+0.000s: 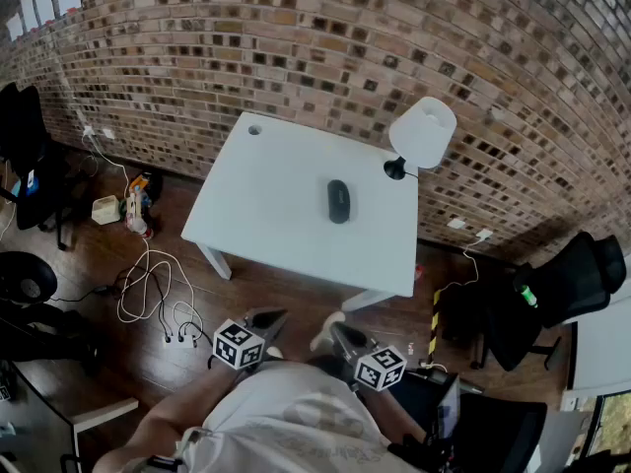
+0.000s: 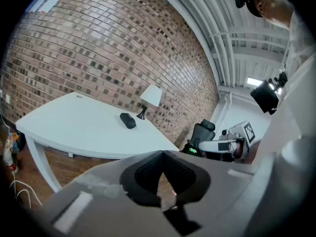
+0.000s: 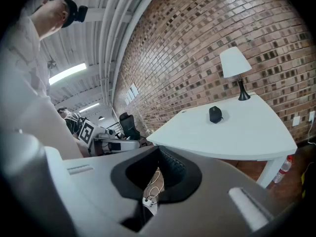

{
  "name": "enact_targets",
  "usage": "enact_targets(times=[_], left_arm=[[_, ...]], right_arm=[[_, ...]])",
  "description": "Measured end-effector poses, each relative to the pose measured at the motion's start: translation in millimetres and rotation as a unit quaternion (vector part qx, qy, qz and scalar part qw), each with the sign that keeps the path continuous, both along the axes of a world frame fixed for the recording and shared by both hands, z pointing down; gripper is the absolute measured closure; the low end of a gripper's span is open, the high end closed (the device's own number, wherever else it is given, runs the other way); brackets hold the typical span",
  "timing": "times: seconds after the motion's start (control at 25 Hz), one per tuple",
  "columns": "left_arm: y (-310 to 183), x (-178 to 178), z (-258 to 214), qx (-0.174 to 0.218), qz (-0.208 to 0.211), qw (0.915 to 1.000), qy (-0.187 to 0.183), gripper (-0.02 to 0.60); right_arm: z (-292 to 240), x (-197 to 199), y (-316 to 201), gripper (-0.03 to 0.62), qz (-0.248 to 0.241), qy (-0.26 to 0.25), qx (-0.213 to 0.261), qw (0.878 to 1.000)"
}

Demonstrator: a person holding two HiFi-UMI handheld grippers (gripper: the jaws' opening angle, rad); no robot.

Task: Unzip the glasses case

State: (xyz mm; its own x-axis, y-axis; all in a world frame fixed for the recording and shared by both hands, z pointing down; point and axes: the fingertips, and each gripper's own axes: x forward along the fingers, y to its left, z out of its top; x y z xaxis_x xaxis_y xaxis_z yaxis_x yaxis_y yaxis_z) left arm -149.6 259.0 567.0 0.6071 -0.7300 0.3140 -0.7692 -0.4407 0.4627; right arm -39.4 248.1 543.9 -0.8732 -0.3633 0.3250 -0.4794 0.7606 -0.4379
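Note:
The black glasses case (image 1: 338, 201) lies zipped on the white table (image 1: 256, 180), a little right of its middle and close to the white lamp (image 1: 422, 134). Both grippers are held near the person's body, well short of the table and above the wooden floor. My left gripper (image 1: 276, 316) is shut with nothing in it, and so is my right gripper (image 1: 336, 330). In the left gripper view the glasses case (image 2: 127, 120) sits far beyond the closed left gripper (image 2: 162, 155). In the right gripper view the glasses case (image 3: 215, 114) is likewise far past the right gripper (image 3: 158, 150).
A brick wall (image 1: 325, 37) stands behind the table. White cables (image 1: 148, 289) and a power strip lie on the floor at the left. Black office chairs stand at the right (image 1: 567, 284) and the far left (image 1: 25, 156). A bottle (image 3: 282, 171) stands by a table leg.

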Motion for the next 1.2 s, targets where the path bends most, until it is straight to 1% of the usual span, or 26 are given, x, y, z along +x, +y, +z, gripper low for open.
enact_targets(times=[0.2,0.32,0.44,0.76,1.04,1.2], left_arm=[[-20,5,2,-0.001,0.004,1.0,0.003,0.575],[-30,13,3,-0.003,0.009,0.9999,0.007,0.575],[-40,19,3,-0.003,0.011,0.9999,0.01,0.575],[-75,19,-1,-0.006,-0.004,0.9999,0.011,0.575],[-115,18,-5,-0.012,-0.012,0.9999,0.003,0.575],[-143,25,-9,-0.014,-0.013,0.9998,-0.002,0.575]], right_arm=[[-2,2,-18,0.586,0.001,0.003,-0.002,1.0],[-2,7,-26,0.586,0.004,0.015,-0.005,1.0],[1,11,-37,0.586,0.001,0.014,-0.006,1.0],[-4,11,-75,0.586,-0.023,0.024,-0.001,0.999],[-2,19,-123,0.586,-0.032,0.027,-0.005,0.999],[-1,23,-155,0.586,-0.038,0.024,-0.006,0.999]])
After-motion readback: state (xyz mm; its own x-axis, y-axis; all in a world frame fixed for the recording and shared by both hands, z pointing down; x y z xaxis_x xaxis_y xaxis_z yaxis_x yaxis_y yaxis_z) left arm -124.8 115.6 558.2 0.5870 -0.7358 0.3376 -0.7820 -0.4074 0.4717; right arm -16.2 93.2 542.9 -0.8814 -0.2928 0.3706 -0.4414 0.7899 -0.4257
